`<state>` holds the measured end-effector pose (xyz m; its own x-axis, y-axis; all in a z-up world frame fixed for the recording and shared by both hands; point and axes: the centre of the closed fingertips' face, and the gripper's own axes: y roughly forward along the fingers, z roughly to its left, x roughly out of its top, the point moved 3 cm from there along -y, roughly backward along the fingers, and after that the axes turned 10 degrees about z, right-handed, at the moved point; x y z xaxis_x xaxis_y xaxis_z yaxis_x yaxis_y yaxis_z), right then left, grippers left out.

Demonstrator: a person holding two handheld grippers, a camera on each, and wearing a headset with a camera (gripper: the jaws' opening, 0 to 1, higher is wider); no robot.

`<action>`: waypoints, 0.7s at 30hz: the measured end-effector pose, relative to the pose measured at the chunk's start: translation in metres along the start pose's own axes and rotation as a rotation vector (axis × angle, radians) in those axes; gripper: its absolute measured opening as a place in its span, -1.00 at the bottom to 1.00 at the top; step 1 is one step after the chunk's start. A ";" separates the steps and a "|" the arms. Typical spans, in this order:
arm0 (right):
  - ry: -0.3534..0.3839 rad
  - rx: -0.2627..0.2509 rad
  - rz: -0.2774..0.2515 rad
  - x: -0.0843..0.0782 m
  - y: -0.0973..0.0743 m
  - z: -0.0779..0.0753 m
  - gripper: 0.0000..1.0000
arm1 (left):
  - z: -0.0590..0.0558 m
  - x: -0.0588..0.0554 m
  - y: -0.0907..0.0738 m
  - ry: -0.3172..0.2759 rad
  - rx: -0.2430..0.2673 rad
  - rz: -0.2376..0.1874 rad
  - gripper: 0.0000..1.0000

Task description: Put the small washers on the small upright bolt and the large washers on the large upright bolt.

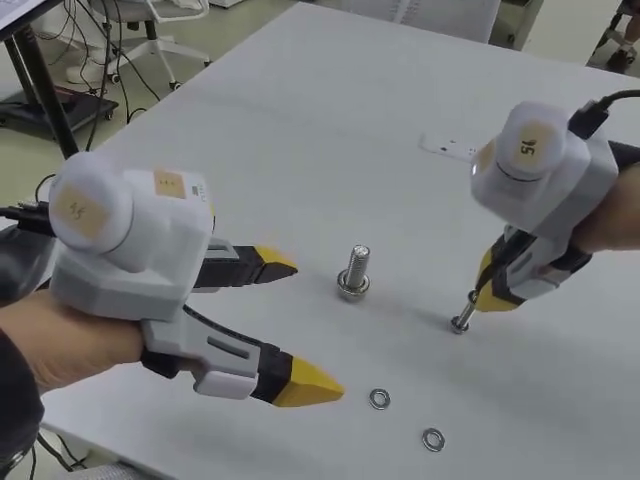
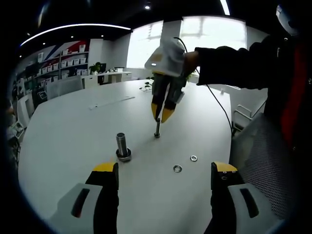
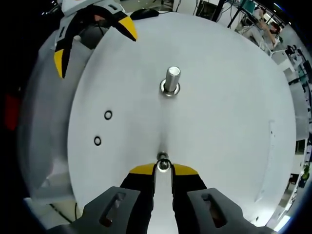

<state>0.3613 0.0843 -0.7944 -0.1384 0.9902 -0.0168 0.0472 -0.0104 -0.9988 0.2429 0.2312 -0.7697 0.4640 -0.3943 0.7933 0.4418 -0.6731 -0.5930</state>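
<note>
Left gripper (image 1: 308,325) spread, right gripper (image 1: 488,298) pinching top of small bolt (image 1: 465,312), large bolt (image 1: 354,272) between, two washers (image 1: 379,399) (image 1: 433,439) nearby

white table (image 1: 300,120) | large bolt (image 1: 354,270) | small bolt (image 1: 463,318) | two loose washers (image 1: 379,399) | white strip (image 1: 447,147)

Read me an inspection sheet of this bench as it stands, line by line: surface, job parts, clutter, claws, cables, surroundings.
Surface: white table, plain and flat.
Job's things: large bolt upright, a ring at its foot; small bolt upright; a loose washer and a second washer lie flat, apart, near the front edge.
Clutter: a small white label farther back.
Grippers: left claw open, holding nothing; right claw narrowed to a slit at the small bolt's top, grip unclear.
Cables: a black cable leaves the right claw's body; floor cables beyond the table.
Surroundings: a chair base on the floor.
</note>
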 end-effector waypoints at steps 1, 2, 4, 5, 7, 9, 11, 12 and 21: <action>0.000 0.001 0.001 0.000 0.003 -0.001 -0.73 | 0.000 0.000 0.000 0.000 0.000 0.001 0.54; 0.000 0.000 0.001 0.000 0.004 -0.002 -0.73 | 0.000 0.000 0.000 0.000 0.000 0.001 0.54; 0.001 0.002 0.007 -0.001 0.008 -0.002 -0.73 | 0.001 0.000 0.000 -0.001 0.000 0.001 0.54; -0.001 0.001 0.007 0.000 0.009 -0.002 -0.73 | 0.001 0.000 0.000 -0.002 0.001 0.001 0.54; 0.000 0.002 0.006 0.001 0.010 -0.003 -0.73 | 0.001 0.000 0.000 -0.001 0.001 0.002 0.54; -0.003 0.001 0.011 0.001 0.013 -0.003 -0.73 | 0.001 0.000 0.000 -0.002 0.001 0.002 0.54; -0.002 0.004 0.011 0.002 0.015 -0.003 -0.73 | 0.001 -0.001 0.000 -0.002 0.002 0.003 0.54; -0.003 0.006 0.013 0.002 0.016 -0.003 -0.73 | 0.002 -0.001 0.000 -0.002 0.002 0.003 0.54; 0.001 0.014 0.020 0.002 0.028 0.000 -0.73 | 0.002 -0.001 0.000 -0.005 0.003 0.005 0.54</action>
<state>0.3628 0.0858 -0.8220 -0.1370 0.9899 -0.0368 0.0361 -0.0321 -0.9988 0.2438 0.2329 -0.7709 0.4700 -0.3945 0.7896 0.4420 -0.6692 -0.5974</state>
